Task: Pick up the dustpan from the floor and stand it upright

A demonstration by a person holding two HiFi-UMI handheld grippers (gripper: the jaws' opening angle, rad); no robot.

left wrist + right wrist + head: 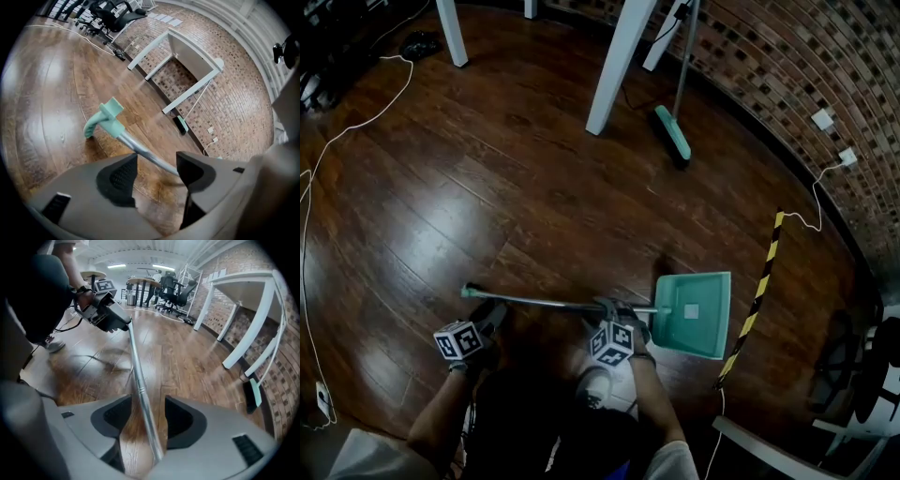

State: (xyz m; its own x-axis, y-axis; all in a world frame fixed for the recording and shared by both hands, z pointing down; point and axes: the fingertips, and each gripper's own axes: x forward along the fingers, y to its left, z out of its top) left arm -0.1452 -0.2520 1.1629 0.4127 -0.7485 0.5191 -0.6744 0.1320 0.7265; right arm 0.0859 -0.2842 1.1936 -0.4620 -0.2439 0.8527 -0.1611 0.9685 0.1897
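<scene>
The dustpan lies flat on the wooden floor, its teal pan [694, 314] to the right. Its metal handle [553, 303] runs left to a teal hook-shaped grip [469, 292]. My left gripper [487, 319] is low over the grip end. In the left gripper view its jaws [157, 164] stand open with the handle [145, 157] passing between them and the grip [105, 119] beyond. My right gripper [617, 319] sits near the pan end. Its jaws [147, 413] are open around the handle [140, 385], with a gap on both sides.
A teal broom [675, 131] leans on the brick wall behind white table legs [619, 61]. Yellow-black tape [759, 291] runs along the floor right of the pan. A white cable [337, 141] trails at the left. A chair [862, 375] stands at the right.
</scene>
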